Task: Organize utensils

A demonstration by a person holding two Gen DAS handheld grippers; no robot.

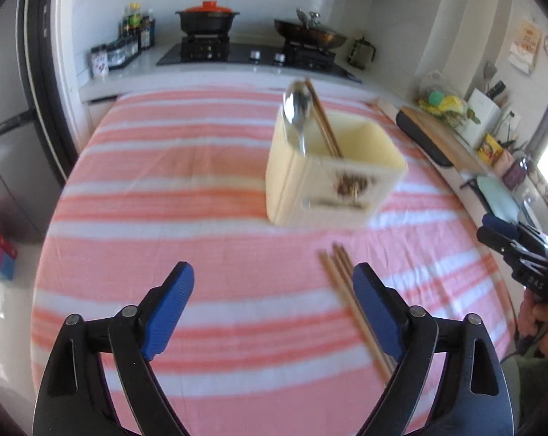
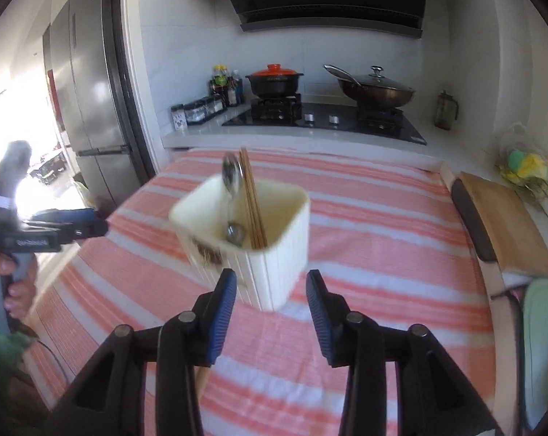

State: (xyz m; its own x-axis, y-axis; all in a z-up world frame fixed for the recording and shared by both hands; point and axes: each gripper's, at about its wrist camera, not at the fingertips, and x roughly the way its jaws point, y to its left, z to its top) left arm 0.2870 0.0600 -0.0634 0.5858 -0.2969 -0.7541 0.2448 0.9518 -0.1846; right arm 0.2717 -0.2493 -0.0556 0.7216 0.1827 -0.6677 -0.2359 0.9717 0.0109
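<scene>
A cream utensil holder [image 1: 332,181] [image 2: 274,254] stands on the pink striped cloth [image 1: 201,218]. A metal spoon [image 1: 295,109] [image 2: 232,174] and brown chopsticks [image 1: 324,123] [image 2: 252,203] lean inside it. A loose bundle of chopsticks [image 1: 339,276] lies on the cloth near the holder, just beside the right finger of my left gripper [image 1: 274,272]. That gripper is wide open and empty. My right gripper [image 2: 271,276] is open with nothing between its pads, its tips just short of the holder's near corner. The view is blurred.
Behind the table is a counter with a hob, a black pot with an orange lid [image 1: 206,18], a wok [image 1: 310,34] and sauce bottles [image 1: 136,29]. A wooden cutting board [image 2: 506,225] lies along the right. A grey fridge [image 2: 92,101] stands on the left.
</scene>
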